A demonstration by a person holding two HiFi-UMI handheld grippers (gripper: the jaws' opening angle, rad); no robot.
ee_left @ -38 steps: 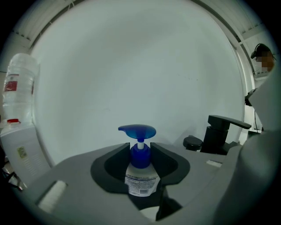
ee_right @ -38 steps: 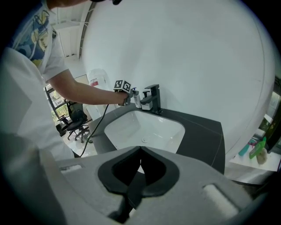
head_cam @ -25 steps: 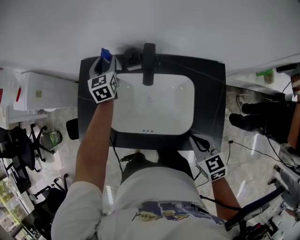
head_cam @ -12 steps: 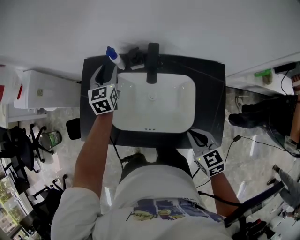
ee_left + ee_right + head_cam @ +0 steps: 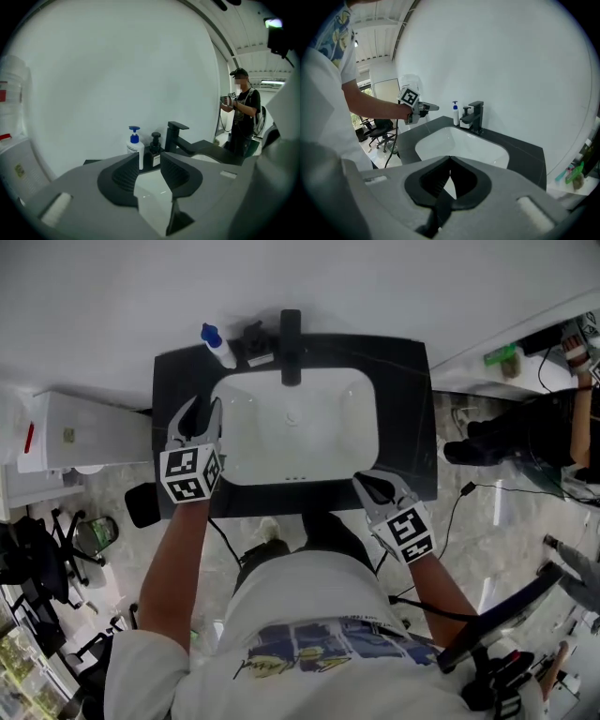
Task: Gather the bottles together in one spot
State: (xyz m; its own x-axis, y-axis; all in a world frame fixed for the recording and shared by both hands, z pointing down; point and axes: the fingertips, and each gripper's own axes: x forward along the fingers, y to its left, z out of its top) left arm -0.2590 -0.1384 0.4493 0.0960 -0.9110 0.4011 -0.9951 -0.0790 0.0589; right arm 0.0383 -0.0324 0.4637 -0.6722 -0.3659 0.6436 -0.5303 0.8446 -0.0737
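Note:
A white bottle with a blue pump point(image 5: 217, 345) stands at the back left of the dark counter point(image 5: 412, 427), close beside a small dark pump bottle point(image 5: 253, 341) and the black faucet point(image 5: 291, 343). My left gripper point(image 5: 194, 418) hovers over the counter's left strip, well short of both bottles. Its jaws have just been closing, but they stand open with nothing between them. Along them I see the white bottle point(image 5: 136, 147) and the dark bottle point(image 5: 155, 149) ahead. My right gripper point(image 5: 375, 488) hangs at the counter's near right edge, shut and empty. The right gripper view shows the white bottle point(image 5: 455, 114) far off.
The white basin point(image 5: 361, 442) fills the counter's middle. A white cabinet point(image 5: 84, 432) stands left of the counter, with office chairs point(image 5: 37, 540) on the floor below it. A ledge at the right holds a green object point(image 5: 502, 357). A person point(image 5: 241, 112) stands beyond the sink.
My left gripper let go of the white bottle and drew back toward me along the counter's left side. The bottle stays by the dark one. My right gripper rose to the counter's near edge.

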